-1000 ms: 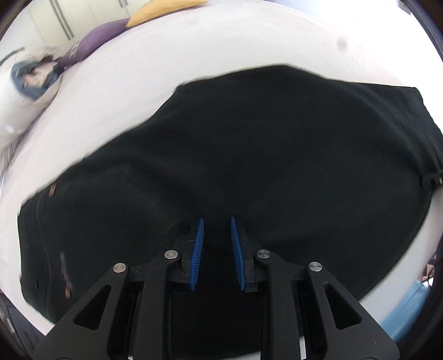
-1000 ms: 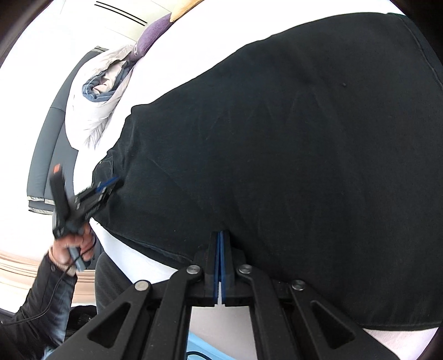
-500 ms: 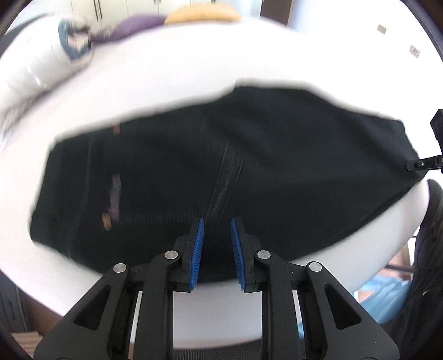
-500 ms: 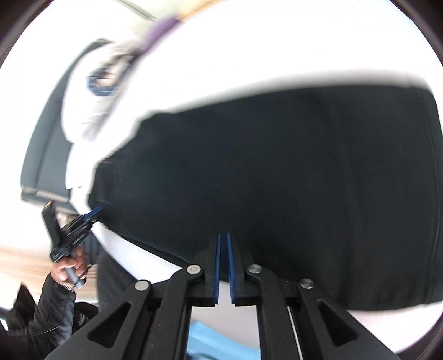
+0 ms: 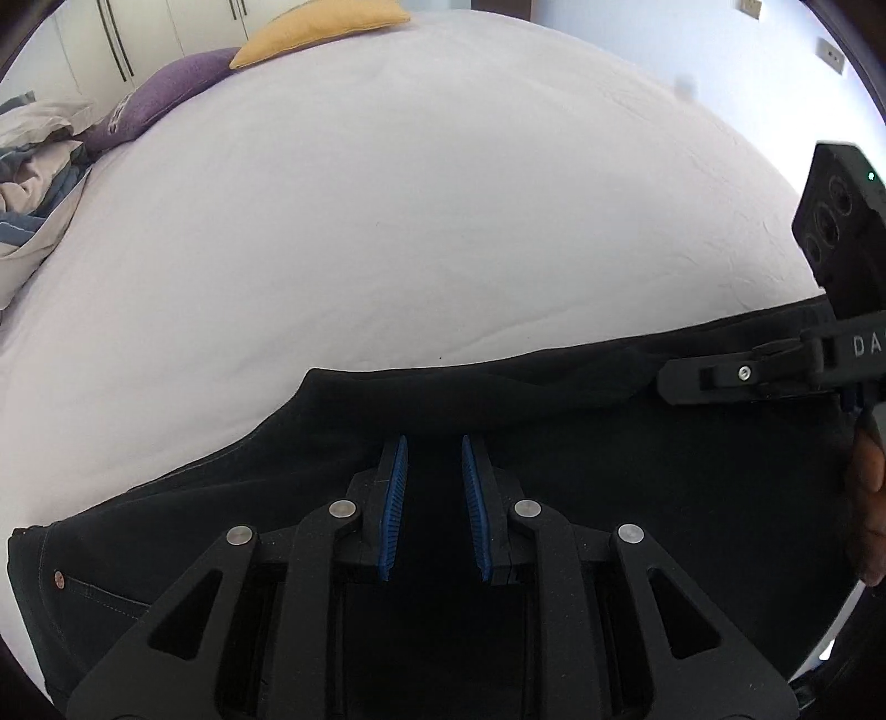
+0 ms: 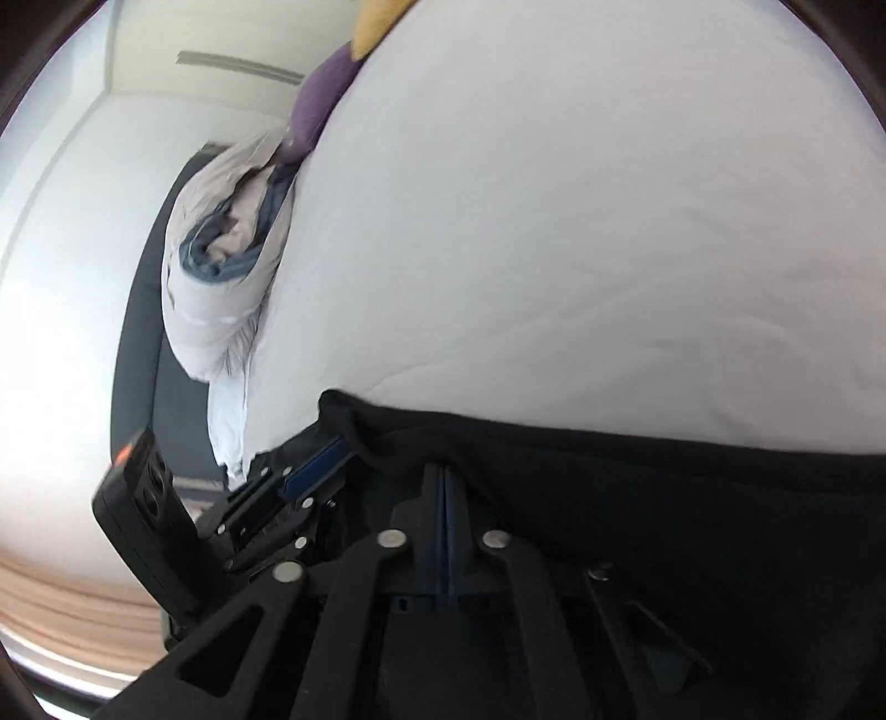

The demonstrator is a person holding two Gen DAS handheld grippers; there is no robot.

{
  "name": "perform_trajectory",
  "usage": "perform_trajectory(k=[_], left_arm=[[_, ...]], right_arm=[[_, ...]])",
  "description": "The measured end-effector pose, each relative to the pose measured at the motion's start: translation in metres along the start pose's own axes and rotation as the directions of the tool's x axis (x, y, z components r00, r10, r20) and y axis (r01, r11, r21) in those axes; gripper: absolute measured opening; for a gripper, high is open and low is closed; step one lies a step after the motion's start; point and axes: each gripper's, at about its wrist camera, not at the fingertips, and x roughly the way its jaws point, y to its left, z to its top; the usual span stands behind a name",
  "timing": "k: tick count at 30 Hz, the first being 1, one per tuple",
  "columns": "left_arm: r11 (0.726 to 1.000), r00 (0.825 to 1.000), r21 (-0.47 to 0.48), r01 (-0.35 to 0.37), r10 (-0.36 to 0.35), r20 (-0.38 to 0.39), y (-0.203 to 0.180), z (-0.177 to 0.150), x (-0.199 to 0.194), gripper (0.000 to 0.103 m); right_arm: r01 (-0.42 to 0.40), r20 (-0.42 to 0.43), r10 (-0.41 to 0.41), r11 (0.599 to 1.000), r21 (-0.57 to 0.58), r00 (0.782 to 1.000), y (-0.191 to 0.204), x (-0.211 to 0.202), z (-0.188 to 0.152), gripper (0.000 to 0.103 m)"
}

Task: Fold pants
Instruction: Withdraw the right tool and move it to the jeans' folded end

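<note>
One pair of black pants [image 5: 637,498], two tools, two cushions, one bed [image 5: 443,221]

Black pants [image 5: 637,498] lie under the blue-padded fingers [image 5: 392,509] on a plain white sheet [image 5: 443,221]. Beyond the fingertips sit a purple pillow [image 5: 160,94], a mustard-yellow one [image 5: 321,22], and a white-and-blue duvet [image 6: 221,266].

Left claw [image 5: 432,471] angled steeply down, blue pads slightly apart; right claw [image 6: 446,487] pressed closed.

Both wrist views close, angled down, sharing pants [image 5: 609,498] and bed [image 5: 443,221]
</note>
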Motion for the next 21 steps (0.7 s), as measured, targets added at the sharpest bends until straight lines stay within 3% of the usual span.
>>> perform_trajectory(k=[4,8,11,13,14,15,16,18,20,21], left_arm=[[0.996,0.998,-0.064,0.066,-0.065,0.012,0.010,-0.010,0.001,0.020],[0.997,0.999,-0.056,0.049,-0.048,0.019,0.009,-0.015,-0.007,0.020],[0.997,0.999,-0.079,0.019,-0.016,0.036,0.003,-0.005,-0.007,0.020],[0.996,0.999,-0.090,0.014,-0.010,0.047,-0.008,0.007,-0.008,0.020],[0.996,0.998,-0.081,0.022,-0.018,0.052,-0.015,0.008,-0.014,0.020],[0.998,0.998,-0.060,0.029,-0.026,0.059,-0.025,0.012,-0.016,0.020],[0.999,0.998,-0.033,0.035,-0.033,0.060,-0.039,0.019,-0.015,0.020],[0.999,0.998,0.002,0.045,-0.046,0.052,-0.061,0.030,-0.011,0.020],[0.998,0.998,0.024,0.061,-0.062,0.022,-0.083,0.041,0.002,0.020],[0.998,0.999,0.043,0.051,-0.051,-0.006,-0.095,0.043,0.011,0.020]], right_arm=[[-0.010,0.110,0.006,0.999,0.032,0.994,-0.040,-0.062,-0.016,0.000],[0.072,0.246,-0.089,0.994,0.078,0.965,-0.081,-0.152,-0.028,0.000],[0.181,0.363,-0.217,0.975,0.130,0.906,-0.107,-0.232,-0.045,0.000],[0.264,0.432,-0.322,0.946,0.189,0.842,-0.116,-0.282,-0.061,0.000],[0.270,0.456,-0.343,0.938,0.218,0.822,-0.115,-0.300,-0.068,0.012],[0.260,0.479,-0.342,0.938,0.231,0.809,-0.111,-0.313,-0.075,0.014],[0.222,0.494,-0.296,0.954,0.203,0.818,-0.103,-0.319,-0.079,0.015],[0.159,0.462,-0.191,0.981,0.108,0.866,-0.078,-0.308,-0.080,0.024],[0.097,0.367,-0.093,0.995,0.006,0.925,-0.055,-0.272,-0.080,0.057],[0.088,0.320,-0.075,0.996,-0.028,0.944,-0.049,-0.252,-0.082,0.061]])
